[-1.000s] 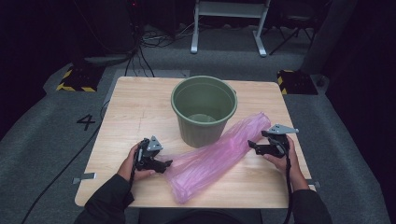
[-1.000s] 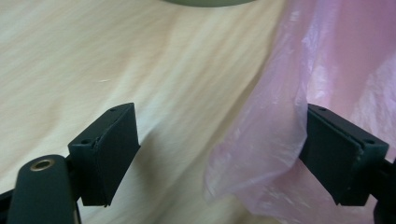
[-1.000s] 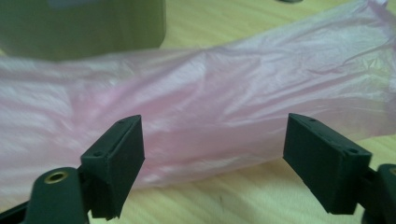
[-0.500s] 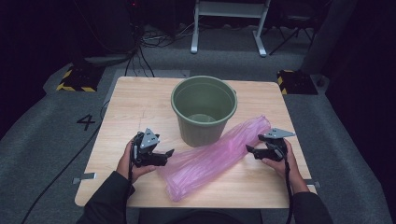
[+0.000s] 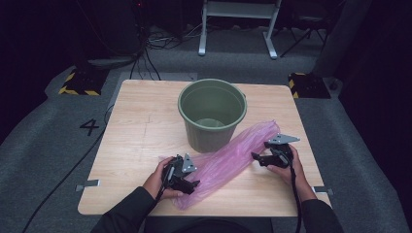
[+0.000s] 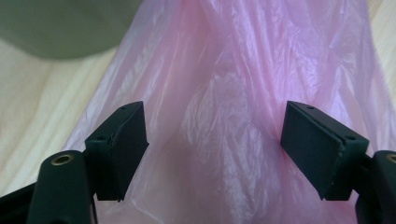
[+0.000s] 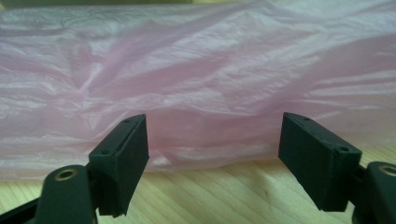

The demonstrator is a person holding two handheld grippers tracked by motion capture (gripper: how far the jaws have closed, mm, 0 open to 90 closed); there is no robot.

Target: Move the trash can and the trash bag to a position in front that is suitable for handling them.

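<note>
One legible mark is recorded: the numeral "4" (image 5: 90, 127), dark on the grey floor (image 5: 43, 145), just off the left edge of the table (image 5: 141, 121) in the high view. No wording, label or brand can be read on the table or on the things it carries. Both gripper views present no lettering, numbers or signs of any kind.
</note>
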